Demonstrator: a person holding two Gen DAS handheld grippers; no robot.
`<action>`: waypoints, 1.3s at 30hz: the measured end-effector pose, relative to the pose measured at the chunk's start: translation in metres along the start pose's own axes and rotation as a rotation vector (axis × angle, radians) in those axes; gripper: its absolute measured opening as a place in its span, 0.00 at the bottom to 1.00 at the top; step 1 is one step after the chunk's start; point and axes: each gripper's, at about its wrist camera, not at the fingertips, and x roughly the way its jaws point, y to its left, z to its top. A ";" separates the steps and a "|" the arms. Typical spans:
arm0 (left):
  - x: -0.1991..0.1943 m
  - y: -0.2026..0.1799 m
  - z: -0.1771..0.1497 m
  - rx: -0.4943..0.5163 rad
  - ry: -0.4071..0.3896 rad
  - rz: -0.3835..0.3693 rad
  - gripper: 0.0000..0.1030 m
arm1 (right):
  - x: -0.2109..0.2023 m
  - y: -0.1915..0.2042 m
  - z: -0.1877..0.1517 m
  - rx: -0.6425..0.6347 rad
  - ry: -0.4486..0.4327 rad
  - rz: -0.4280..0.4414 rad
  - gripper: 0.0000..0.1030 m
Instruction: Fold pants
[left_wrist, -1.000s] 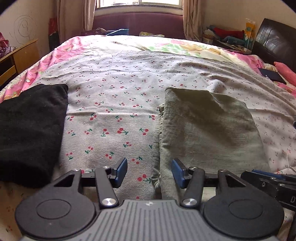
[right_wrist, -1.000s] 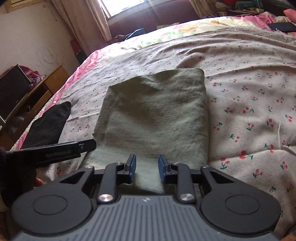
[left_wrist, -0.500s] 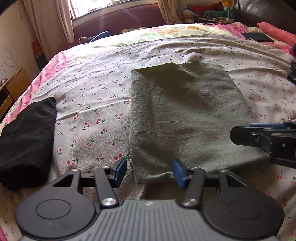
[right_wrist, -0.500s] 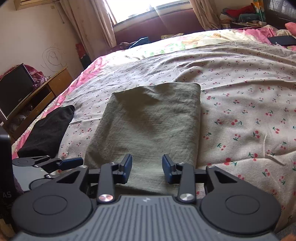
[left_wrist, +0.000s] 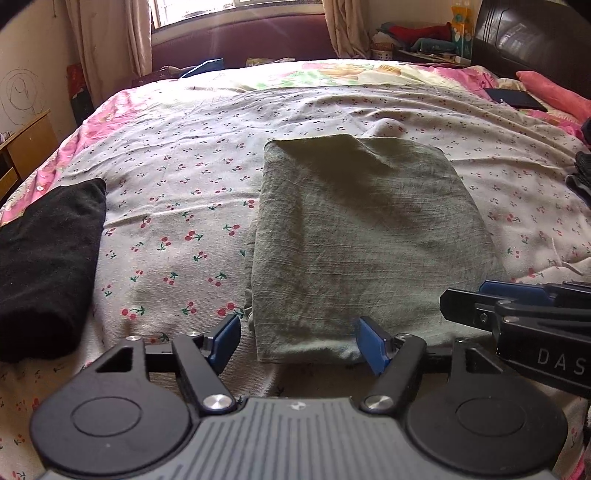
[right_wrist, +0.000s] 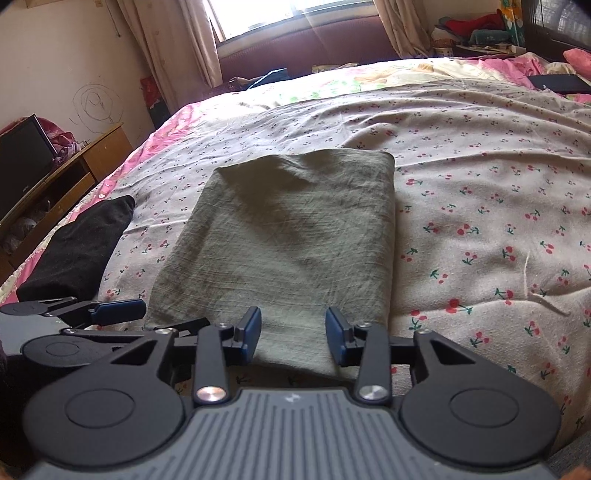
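olive pants, folded flat, creased

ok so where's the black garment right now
The black garment lies at the bed's left edge in both views, apart from the folded green pants, with bare cherry-print sheet between them.

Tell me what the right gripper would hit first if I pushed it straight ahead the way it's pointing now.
Most likely the near edge of the folded green pants. The right gripper is open, empty, and lined up on that hem, with the cherry-print bedsheet underneath. Depth is unclear, so it could skim over the fabric.
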 end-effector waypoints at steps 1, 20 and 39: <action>0.000 0.001 0.000 -0.006 -0.002 -0.003 0.80 | 0.000 0.001 0.000 -0.006 -0.004 -0.005 0.39; -0.002 0.006 -0.001 -0.034 -0.020 -0.008 0.81 | -0.004 0.012 -0.012 -0.029 0.017 -0.017 0.41; -0.002 0.002 0.002 -0.011 0.001 -0.016 0.94 | -0.012 -0.002 -0.011 0.055 0.000 -0.036 0.45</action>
